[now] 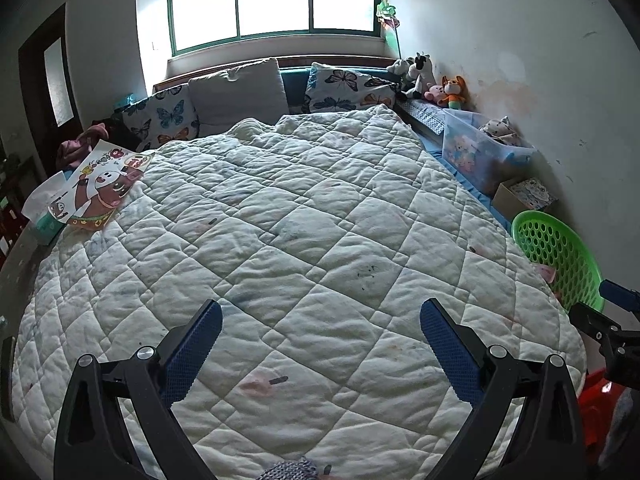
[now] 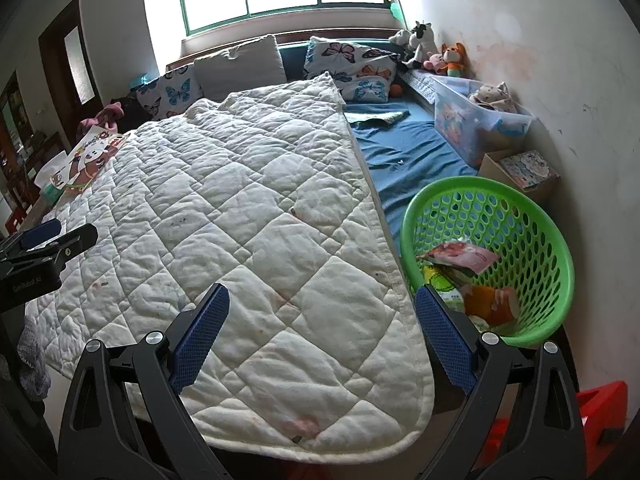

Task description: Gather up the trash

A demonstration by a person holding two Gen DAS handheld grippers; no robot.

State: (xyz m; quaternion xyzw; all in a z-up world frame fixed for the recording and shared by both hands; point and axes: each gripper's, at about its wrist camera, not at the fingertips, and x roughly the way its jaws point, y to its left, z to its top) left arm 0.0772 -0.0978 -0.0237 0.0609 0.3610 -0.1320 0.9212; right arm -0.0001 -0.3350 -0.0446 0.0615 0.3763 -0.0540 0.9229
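A green perforated basket (image 2: 532, 216) stands on the bed's right side, also in the left wrist view (image 1: 560, 248). It holds several wrappers: a pink packet (image 2: 464, 258), a green-and-white one (image 2: 442, 284) and an orange one (image 2: 494, 300). My left gripper (image 1: 320, 320) is open and empty above the white quilt (image 1: 304, 248). My right gripper (image 2: 322, 312) is open and empty over the quilt's (image 2: 256, 248) near right corner, its right finger beside the basket. A colourful cartoon sheet (image 1: 100, 184) lies at the quilt's far left edge, also in the right wrist view (image 2: 90, 160).
Butterfly pillows (image 1: 344, 88) and a grey pillow (image 1: 236, 92) lie at the headboard. Stuffed toys (image 1: 432, 80), a clear storage bin (image 1: 480, 148) and a cardboard box (image 1: 524, 196) line the right wall. A blue sheet (image 2: 404, 152) lies beside the quilt. A red object (image 2: 600, 412) sits low right.
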